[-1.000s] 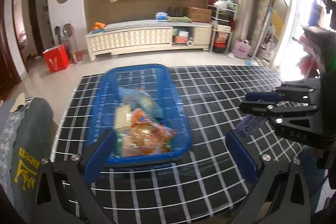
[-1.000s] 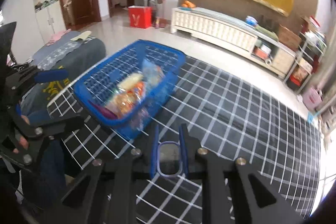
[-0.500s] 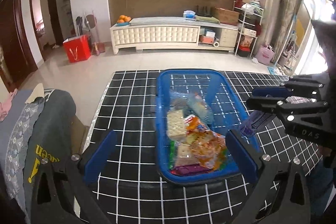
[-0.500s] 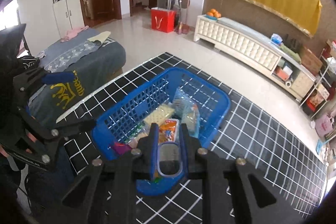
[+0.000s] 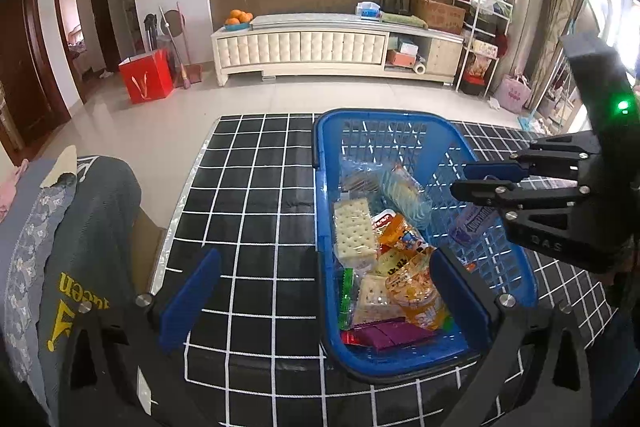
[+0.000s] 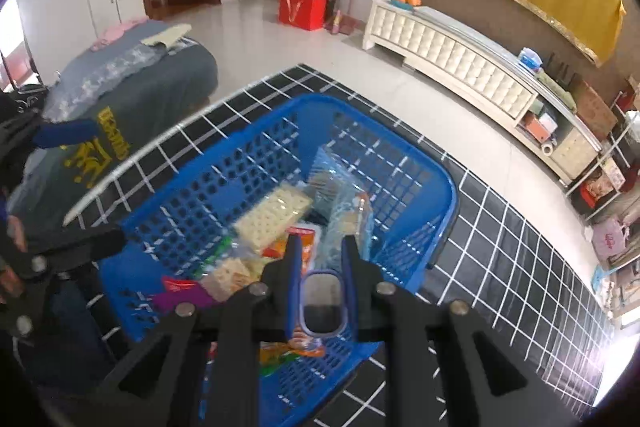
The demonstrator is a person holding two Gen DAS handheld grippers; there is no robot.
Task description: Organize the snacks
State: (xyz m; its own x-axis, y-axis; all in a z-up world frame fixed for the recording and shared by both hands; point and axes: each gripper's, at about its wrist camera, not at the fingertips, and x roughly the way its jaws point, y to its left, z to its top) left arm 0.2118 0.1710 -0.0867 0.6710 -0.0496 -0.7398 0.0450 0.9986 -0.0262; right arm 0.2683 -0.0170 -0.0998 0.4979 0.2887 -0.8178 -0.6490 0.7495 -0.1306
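A blue perforated basket point(image 5: 400, 123) point(image 6: 208, 187) stands on the black grid tablecloth and holds several snack packs: cracker packs point(image 5: 354, 229) point(image 6: 272, 213), an orange bag point(image 5: 420, 291) and a purple bar point(image 5: 388, 335). My right gripper point(image 6: 320, 255) point(image 5: 476, 179) hovers over the basket's right side, shut on a small purple-edged snack pack point(image 6: 322, 301) point(image 5: 472, 225). My left gripper point(image 5: 320, 287) is open, its fingers straddling the basket's near left wall, nothing between them but the basket.
The black grid-patterned tablecloth point(image 5: 256, 195) covers the table. A chair draped with grey clothing point(image 5: 80, 235) stands at the table's left edge. Beyond lie a tiled floor, a red bag point(image 5: 146, 77) and a white cabinet point(image 5: 304, 49).
My right gripper has carried the snack pack from beside the basket to above its contents. The left gripper has shifted left, so the basket now sits at the right of its view.
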